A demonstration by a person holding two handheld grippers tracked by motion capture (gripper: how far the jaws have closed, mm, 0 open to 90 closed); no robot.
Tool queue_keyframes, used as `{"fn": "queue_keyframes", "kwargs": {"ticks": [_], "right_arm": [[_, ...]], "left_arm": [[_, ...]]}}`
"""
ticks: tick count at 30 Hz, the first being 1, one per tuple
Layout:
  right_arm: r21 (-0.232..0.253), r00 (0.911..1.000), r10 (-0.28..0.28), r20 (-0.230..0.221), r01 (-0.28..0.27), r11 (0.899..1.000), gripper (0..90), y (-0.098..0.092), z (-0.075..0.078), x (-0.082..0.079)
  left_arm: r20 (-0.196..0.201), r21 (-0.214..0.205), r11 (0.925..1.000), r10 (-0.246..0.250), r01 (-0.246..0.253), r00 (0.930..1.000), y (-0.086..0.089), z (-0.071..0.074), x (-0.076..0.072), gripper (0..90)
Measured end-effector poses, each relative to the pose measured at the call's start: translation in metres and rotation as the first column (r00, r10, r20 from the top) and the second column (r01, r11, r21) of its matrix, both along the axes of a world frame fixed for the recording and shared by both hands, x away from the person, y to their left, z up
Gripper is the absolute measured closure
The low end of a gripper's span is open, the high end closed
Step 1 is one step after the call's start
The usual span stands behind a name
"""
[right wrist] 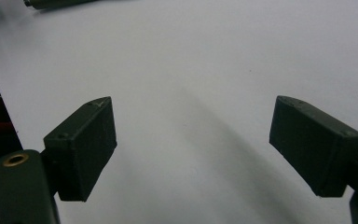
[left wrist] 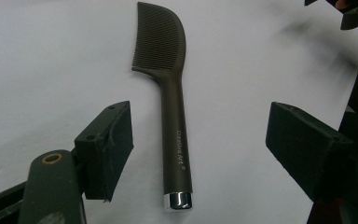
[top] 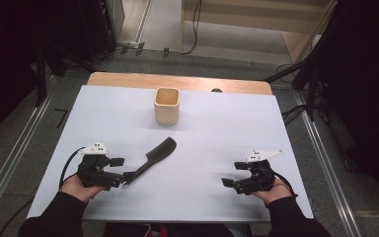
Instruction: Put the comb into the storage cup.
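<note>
Left hand-held gripper point(left wrist: 200, 149) released astride the comb point(left wrist: 172, 93) handle lying flat on the bench point(top: 227, 148), right hand-held gripper point(right wrist: 193, 144) likewise released; risked slipping off the thin rounded handle.

Dark brown plastic comb with long round handle point(left wrist: 175, 116) is lying flat on the white surface point(top: 217, 143), untouched. Chrome end cap is sitting nearest the left tongs point(left wrist: 200, 144), between the spread jaws; teeth are pointing away, head curving diagonally toward the centre.
</note>
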State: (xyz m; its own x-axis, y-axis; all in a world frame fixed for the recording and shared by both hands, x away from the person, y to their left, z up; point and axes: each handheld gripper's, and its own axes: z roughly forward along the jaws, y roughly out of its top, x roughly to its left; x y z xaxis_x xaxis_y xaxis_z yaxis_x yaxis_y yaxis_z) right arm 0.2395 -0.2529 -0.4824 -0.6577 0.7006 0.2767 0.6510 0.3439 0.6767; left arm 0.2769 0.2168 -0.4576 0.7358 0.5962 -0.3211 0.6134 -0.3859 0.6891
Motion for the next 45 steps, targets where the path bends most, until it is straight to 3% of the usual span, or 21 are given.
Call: {"fn": "queue_keyframes", "kwargs": {"ticks": [3, 16, 29, 38, 45], "right_arm": [[-0.001, 1.0000, 0.000, -0.001, 0.000, 1.000, 13.2, 0.000, 0.000, 0.000], [-0.007, 1.0000, -0.003, -0.004, 0.003, 1.000, 13.2, 0.000, 0.000, 0.001], [-0.010, 1.0000, -0.003, -0.005, 0.003, 1.000, 13.2, 0.000, 0.000, 0.001], [-0.012, 1.0000, -0.004, -0.005, 0.004, 1.000, 13.1, 0.000, 0.000, 0.001], [-0.011, 1.0000, -0.005, 0.000, 0.005, 1.000, 13.2, 0.000, 0.000, 0.001]], "left_arm": [[0.015, 0.015, 0.9999, 0.007, -0.007, 0.9999, -0.001, 0.001, 0.000, 23.5], [0.050, 0.008, 0.9993, 0.035, -0.036, 0.9981, -0.009, 0.007, 0.008, 23.5], [0.061, 0.010, 0.9986, 0.050, -0.051, 0.9969, -0.023, 0.007, 0.016, 23.5], [0.068, 0.059, 0.9967, 0.051, -0.055, 0.9964, -0.029, 0.004, 0.018, 23.4], [0.080, 0.067, 0.9970, 0.032, -0.038, 0.9963, -0.029, -0.003, 0.016, 21.3]]}}
